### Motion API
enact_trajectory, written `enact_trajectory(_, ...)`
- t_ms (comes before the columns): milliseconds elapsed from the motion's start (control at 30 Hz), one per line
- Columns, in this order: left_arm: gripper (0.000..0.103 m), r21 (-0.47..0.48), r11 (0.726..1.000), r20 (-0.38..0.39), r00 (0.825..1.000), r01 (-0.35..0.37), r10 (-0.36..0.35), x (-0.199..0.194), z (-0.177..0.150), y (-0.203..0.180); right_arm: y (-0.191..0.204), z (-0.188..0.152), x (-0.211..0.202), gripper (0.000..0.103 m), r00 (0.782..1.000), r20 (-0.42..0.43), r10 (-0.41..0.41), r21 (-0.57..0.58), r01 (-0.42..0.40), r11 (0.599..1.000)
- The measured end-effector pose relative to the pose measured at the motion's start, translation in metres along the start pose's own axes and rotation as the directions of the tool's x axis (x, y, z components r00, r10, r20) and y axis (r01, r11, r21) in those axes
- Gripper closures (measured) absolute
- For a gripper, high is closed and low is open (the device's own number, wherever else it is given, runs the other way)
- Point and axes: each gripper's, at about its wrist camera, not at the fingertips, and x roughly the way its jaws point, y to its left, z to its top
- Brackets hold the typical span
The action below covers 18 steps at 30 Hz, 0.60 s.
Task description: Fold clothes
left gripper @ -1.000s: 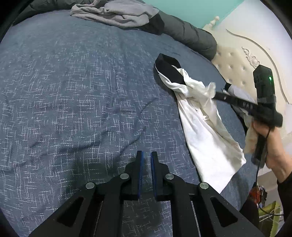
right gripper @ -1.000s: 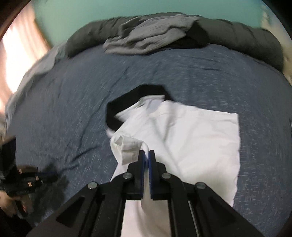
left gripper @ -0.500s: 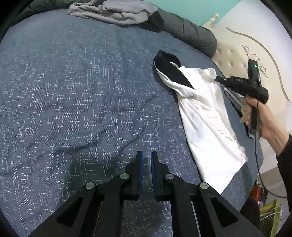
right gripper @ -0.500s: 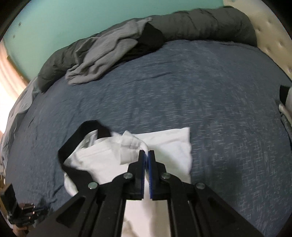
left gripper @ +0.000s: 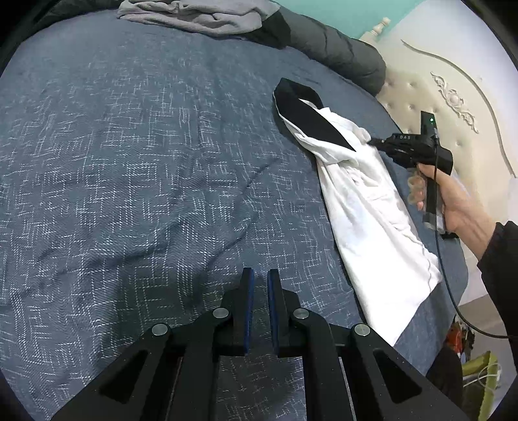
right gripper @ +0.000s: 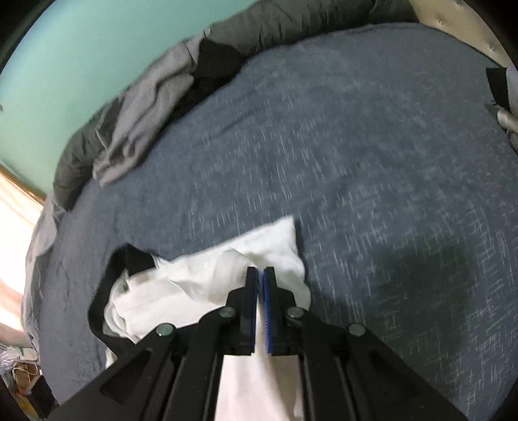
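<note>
A white garment with a black collar lies in a long strip on the right side of the blue bedspread. My right gripper is shut on a fold of the white garment near its collar; it also shows in the left wrist view, at the garment's upper edge. My left gripper hovers empty over bare bedspread left of the garment, with its jaws nearly closed.
A pile of grey clothes and a dark rolled duvet lie at the far edge of the bed. A cream tufted headboard stands to the right. The bed's edge and floor clutter are at lower right.
My right gripper has carried the pinched fold across the garment toward the collar end, bunching the white cloth. My left gripper has stayed in place.
</note>
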Motion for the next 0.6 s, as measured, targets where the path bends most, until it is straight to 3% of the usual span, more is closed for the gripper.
enact_trajectory(133, 0.094, -0.003, 1.0, -0.005, 1.0, 0.002, -0.002, 0.0, -0.002, 0.0, 0.002, 0.004, -0.005, 0.098, 1.0, 0.01, 0.019, -0.038, -0.019, 0.999)
enact_trajectory(400, 0.094, -0.003, 1.0, 0.0, 1.0, -0.002, 0.002, 0.003, -0.001, -0.006, 0.019, 0.004, 0.02, 0.094, 0.998, -0.052, -0.039, -0.156, 0.031, 0.987)
enact_trajectory(600, 0.093, -0.008, 1.0, 0.0, 1.0, -0.004, 0.004, 0.002, 0.001, -0.003, 0.024, 0.001, 0.031, 0.094, 0.998, -0.057, -0.037, -0.216, 0.024, 0.976)
